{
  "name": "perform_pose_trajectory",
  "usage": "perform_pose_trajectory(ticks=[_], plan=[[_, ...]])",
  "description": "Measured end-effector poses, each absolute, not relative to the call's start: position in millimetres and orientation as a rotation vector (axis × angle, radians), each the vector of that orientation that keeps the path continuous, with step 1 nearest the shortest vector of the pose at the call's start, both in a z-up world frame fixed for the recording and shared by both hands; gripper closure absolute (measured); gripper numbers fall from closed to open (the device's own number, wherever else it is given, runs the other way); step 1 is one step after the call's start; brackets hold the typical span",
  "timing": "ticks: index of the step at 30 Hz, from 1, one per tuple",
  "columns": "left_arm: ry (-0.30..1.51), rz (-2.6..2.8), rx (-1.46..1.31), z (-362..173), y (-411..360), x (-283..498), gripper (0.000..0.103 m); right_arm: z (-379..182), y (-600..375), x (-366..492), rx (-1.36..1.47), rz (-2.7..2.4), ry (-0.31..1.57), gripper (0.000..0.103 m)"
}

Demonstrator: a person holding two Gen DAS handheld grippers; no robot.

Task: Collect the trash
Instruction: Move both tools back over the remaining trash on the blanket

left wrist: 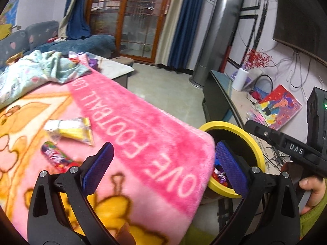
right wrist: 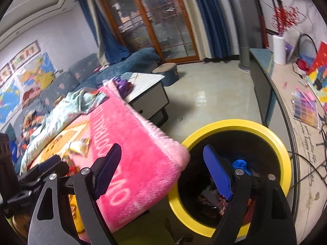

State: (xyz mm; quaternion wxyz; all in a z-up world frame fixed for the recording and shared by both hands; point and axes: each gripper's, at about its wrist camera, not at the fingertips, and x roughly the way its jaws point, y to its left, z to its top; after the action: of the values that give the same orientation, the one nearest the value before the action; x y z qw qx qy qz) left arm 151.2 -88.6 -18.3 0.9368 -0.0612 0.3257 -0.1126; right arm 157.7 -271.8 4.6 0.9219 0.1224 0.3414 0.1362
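A yellow and silver snack wrapper [left wrist: 70,130] and a red candy wrapper [left wrist: 55,157] lie on the pink blanket [left wrist: 143,143]. A yellow-rimmed trash bin [right wrist: 263,130] stands just off the blanket's right corner and holds several wrappers [right wrist: 214,202]; it also shows in the left wrist view [left wrist: 241,130]. My left gripper [left wrist: 163,167] is open and empty above the blanket's near edge, right of the wrappers. My right gripper [right wrist: 163,169] is open and empty, its right finger over the bin mouth. The yellow wrapper also shows in the right wrist view [right wrist: 78,146].
A crumpled pale floral cloth [left wrist: 36,69] lies at the blanket's far end. A low white table [right wrist: 147,89] stands beyond it, a blue sofa [right wrist: 130,61] behind. A long counter [right wrist: 302,122] with papers and cables runs along the right wall.
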Motion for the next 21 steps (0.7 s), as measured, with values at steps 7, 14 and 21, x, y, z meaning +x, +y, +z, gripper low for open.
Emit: perform_pose_trajectory(ticks=[7,14,21], plan=[[0.665,-0.132,-0.154,-22.9,-47.8,143.3,0.011,6.4,-220.0,167.1,0.148,0.396,0.734,0.023],[0.67,-0.037,-0.212,-28.0,-4.1,134.9,0.011,2.2,-168.0,183.2,0.058,0.482,0.767,0.023],[0.677,0.038,-0.255,-36.7,28.4,130.1,0.011,-6.8,-121.5,206.1,0.028,0.565,0.827,0.023]])
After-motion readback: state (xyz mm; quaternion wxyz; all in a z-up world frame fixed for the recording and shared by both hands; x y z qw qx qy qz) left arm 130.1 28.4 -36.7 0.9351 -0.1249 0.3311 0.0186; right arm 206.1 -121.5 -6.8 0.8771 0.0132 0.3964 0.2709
